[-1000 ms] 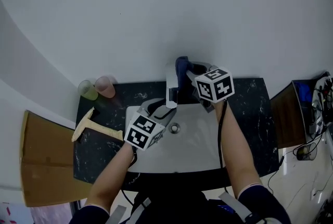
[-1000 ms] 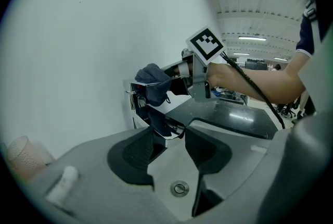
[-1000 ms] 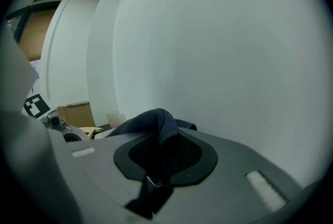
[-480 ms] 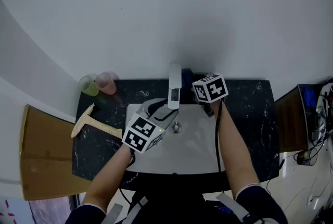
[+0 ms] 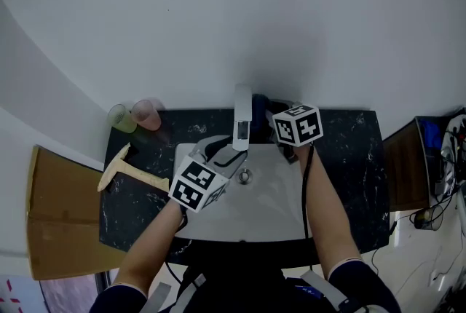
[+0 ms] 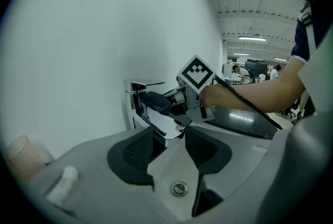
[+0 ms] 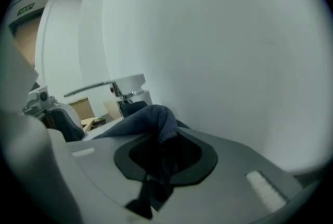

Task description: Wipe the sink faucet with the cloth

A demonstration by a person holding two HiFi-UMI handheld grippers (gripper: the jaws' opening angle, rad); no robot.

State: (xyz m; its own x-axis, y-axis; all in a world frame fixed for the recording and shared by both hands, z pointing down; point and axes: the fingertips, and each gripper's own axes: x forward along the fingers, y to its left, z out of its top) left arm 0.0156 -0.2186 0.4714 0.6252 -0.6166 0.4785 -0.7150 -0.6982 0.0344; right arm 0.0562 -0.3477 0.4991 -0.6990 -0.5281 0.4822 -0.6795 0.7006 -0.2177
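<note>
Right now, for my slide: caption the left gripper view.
Right gripper holds blue cloth at faucet; spout sits between left gripper's jaws.

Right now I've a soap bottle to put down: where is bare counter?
The black marble counter right of the white sink is bare to its edge. Its left is crowded: green plastic cup, pink plastic cup, wooden T-shaped tool.

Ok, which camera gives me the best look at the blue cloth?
The right gripper view: the blue cloth fills its middle, pinched in the right gripper's jaws. The left gripper view shows it smaller, against the faucet. The head view shows only a dark sliver beside that gripper.
</note>
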